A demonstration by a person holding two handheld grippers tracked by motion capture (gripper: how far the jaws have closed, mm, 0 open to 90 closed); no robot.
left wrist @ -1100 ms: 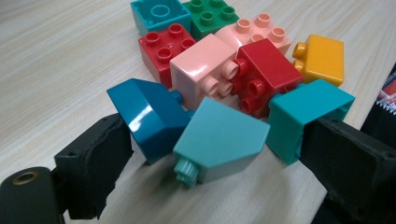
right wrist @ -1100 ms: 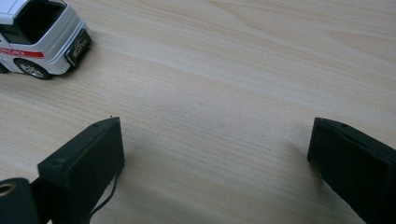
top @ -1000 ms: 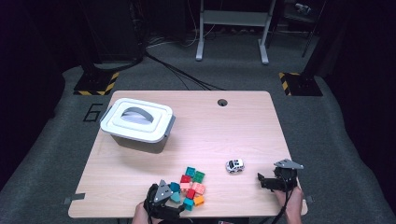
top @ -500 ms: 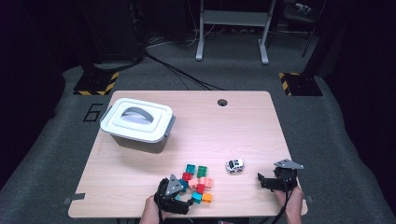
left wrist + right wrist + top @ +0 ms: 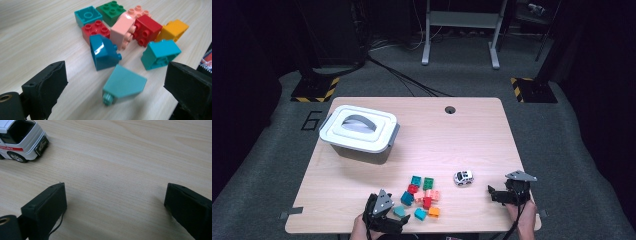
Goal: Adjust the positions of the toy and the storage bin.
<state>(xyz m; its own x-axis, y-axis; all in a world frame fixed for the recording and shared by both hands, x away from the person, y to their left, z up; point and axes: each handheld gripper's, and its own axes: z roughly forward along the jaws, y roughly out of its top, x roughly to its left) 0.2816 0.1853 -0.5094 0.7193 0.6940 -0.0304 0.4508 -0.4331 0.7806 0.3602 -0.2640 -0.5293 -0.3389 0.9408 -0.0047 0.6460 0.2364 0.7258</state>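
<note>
A cluster of toy bricks [image 5: 422, 196] lies near the table's front edge. My left gripper [image 5: 395, 218] stands open just left of it. Low on the wood between the wide jaws of the left gripper [image 5: 116, 75] lies a pale teal sloped brick [image 5: 125, 85], untouched. Beyond it are a dark blue brick [image 5: 103, 52], a cyan brick [image 5: 160, 53], red, pink, orange and green ones. A white toy car [image 5: 463, 177] sits right of the cluster. My right gripper [image 5: 493, 194] is open and empty, right of the car [image 5: 20, 140].
A grey bin with a white handled lid [image 5: 359, 132] stands at the table's far left. A cable hole [image 5: 450, 109] marks the far edge. Bare wood [image 5: 125, 157] lies ahead of the right gripper [image 5: 115, 195].
My left gripper pushed right toward the bricks, then drew back a little to the left, with the pale teal brick lying in front of it. The right gripper has stayed still.
</note>
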